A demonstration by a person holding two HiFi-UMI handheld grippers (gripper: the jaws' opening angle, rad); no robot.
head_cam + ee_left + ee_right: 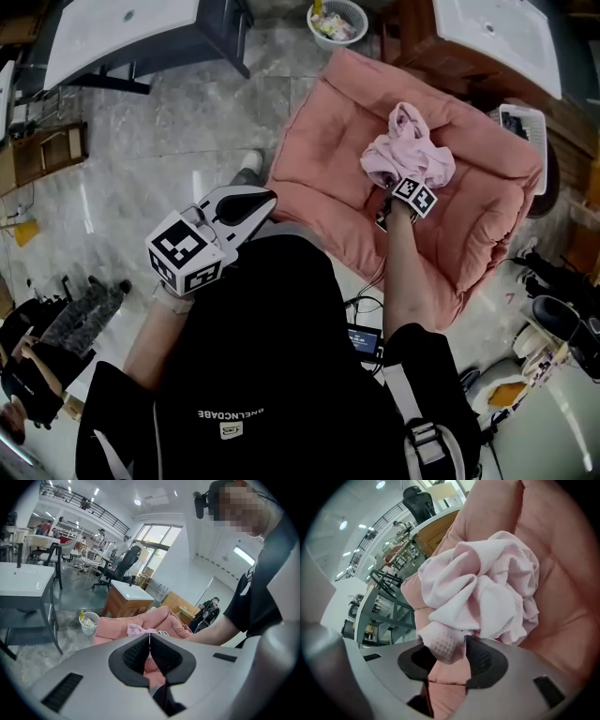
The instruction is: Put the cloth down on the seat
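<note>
Soft fabrics on top, shiny floor underneath

The cloth [483,592] is rough pale-pink waffle weave, and the seat cushion [323,141] is matt quilted fabric. The floor [141,159] is glossy marble-look tile. The right tongs [446,641] are smooth grey plastic with ribbed black pads [480,663].

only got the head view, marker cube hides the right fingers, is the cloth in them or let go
Observer: In them. The right gripper view shows a waffle-textured fold of the pink cloth pinched between the right gripper fingers.
Operator: ok and the left one, holding anything
Observer: No. The left gripper view shows the left gripper with its fingers closed together and nothing between them.
</note>
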